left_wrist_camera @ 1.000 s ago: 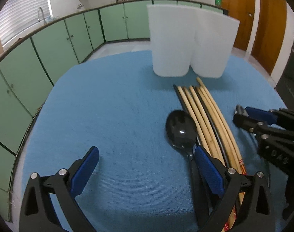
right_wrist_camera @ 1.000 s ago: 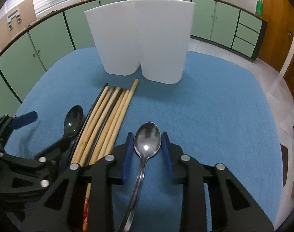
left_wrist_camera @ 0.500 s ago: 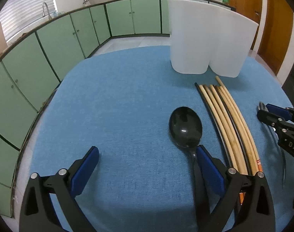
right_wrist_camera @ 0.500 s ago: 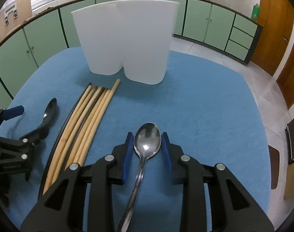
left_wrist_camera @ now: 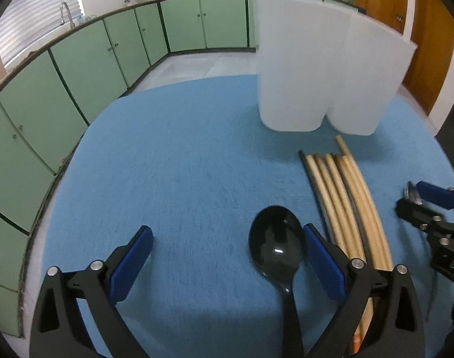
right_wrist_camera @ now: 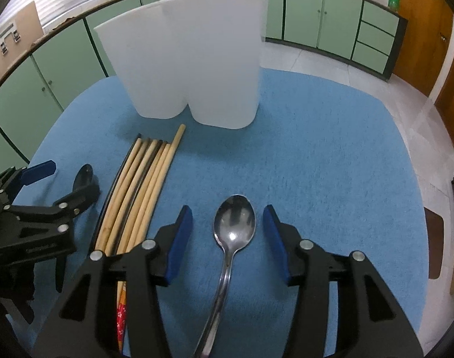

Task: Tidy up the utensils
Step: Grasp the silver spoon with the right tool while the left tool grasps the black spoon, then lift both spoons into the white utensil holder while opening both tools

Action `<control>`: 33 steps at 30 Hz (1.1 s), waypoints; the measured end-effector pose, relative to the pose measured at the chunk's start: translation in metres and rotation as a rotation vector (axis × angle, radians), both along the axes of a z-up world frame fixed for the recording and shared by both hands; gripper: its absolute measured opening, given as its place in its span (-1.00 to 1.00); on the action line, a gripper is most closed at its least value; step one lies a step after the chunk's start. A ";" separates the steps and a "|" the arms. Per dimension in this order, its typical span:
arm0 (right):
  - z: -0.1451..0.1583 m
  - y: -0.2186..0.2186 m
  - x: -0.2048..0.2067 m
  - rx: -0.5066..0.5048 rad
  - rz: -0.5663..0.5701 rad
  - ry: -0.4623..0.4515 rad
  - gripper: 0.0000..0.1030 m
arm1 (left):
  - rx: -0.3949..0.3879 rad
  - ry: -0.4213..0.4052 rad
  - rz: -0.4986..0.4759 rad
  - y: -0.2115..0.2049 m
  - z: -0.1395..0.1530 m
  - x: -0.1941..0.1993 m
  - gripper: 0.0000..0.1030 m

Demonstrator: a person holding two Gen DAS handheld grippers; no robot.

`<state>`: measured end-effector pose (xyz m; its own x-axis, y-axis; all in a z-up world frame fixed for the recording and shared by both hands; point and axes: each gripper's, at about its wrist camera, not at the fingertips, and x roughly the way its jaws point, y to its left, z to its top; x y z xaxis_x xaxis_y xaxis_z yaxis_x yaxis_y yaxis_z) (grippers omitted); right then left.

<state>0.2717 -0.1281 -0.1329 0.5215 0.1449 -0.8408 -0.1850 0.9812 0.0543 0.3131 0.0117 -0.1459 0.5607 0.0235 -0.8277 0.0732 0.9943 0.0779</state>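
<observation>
A black plastic spoon lies on the blue mat between my left gripper's wide-open fingers, close to the right finger. It shows partly in the right wrist view. A metal spoon lies between the fingers of my right gripper, which stand open on either side of its bowl without touching it. Several wooden and dark chopsticks lie side by side between the two spoons. A white two-part holder stands upright behind them.
The blue mat covers the round table. Green kitchen cabinets run around the room behind it. Wooden doors stand at the far right.
My right gripper has opened; its fingers, close around the metal spoon's bowl before, now stand apart. The left gripper has shifted right, so the black spoon now lies between its fingers.
</observation>
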 end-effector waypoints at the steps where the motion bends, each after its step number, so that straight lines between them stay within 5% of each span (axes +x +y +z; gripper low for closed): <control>1: 0.000 0.001 0.002 -0.003 -0.002 0.002 -0.06 | -0.004 -0.001 0.000 0.001 0.001 0.004 0.88; 4: -0.002 0.003 0.002 -0.029 -0.008 0.001 -0.18 | -0.018 0.009 -0.004 0.003 0.001 0.012 0.83; 7: -0.003 0.006 0.002 -0.028 -0.017 0.004 -0.46 | -0.058 0.015 -0.011 0.005 0.003 0.013 0.48; 11: -0.004 0.007 0.001 -0.007 -0.028 0.004 -0.46 | -0.095 -0.005 -0.036 0.006 0.006 0.010 -0.29; 15: 0.001 -0.005 -0.004 0.053 -0.025 -0.039 -0.47 | -0.134 -0.026 -0.035 0.008 0.008 0.004 -0.32; 20: 0.022 -0.027 -0.022 0.114 -0.018 -0.174 -0.47 | -0.172 -0.164 -0.059 0.007 0.035 -0.023 -0.32; 33: 0.114 -0.054 -0.041 0.301 0.028 -0.453 -0.47 | -0.211 -0.459 -0.117 -0.006 0.119 -0.041 -0.32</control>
<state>0.2304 -0.1821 -0.0188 0.8148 0.3632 -0.4518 -0.2808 0.9291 0.2405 0.2725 0.0055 -0.0268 0.8563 -0.2016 -0.4755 0.1900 0.9791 -0.0730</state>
